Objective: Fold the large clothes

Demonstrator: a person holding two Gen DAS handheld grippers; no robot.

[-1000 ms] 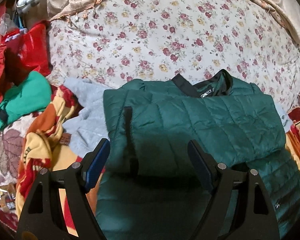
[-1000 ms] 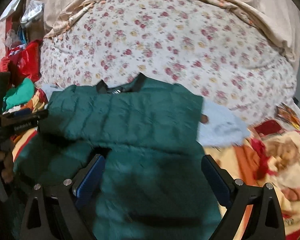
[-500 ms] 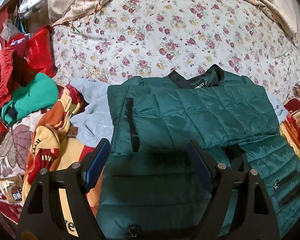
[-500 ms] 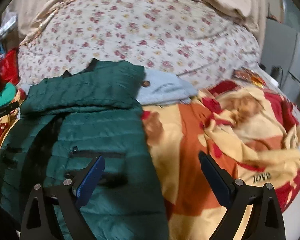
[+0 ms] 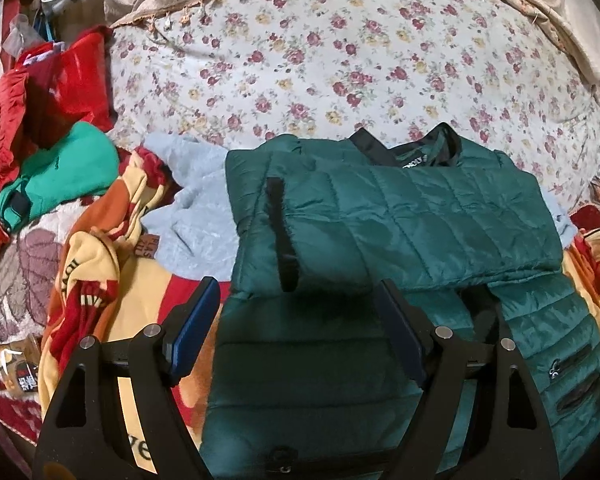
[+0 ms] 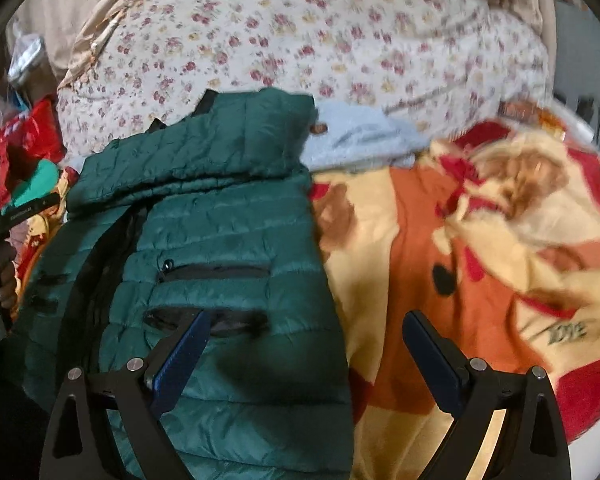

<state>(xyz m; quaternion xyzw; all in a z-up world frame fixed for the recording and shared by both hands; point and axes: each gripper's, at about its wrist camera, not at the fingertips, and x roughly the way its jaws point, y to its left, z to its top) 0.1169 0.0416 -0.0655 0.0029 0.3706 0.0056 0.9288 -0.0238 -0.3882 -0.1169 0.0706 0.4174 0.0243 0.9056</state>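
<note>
Both claws gape empty: right claw (image 6: 306,360) straddles the green jacket (image 6: 220,248) hem's right edge, nearer than left claw (image 5: 296,332); collar at twelve o'clock.

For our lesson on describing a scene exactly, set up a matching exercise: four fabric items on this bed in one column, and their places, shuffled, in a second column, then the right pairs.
Items
1. green quilted jacket
2. floral quilt
3. grey sweatshirt
4. red jacket

Places
A. bunched at the far left edge of the left wrist view
B. partly under the jacket, showing at its left side
C. spread behind everything, toward the head of the bed
D. in front of both grippers, sleeve folded across its chest

Pairs: 1-D, 2-C, 3-B, 4-A
</note>
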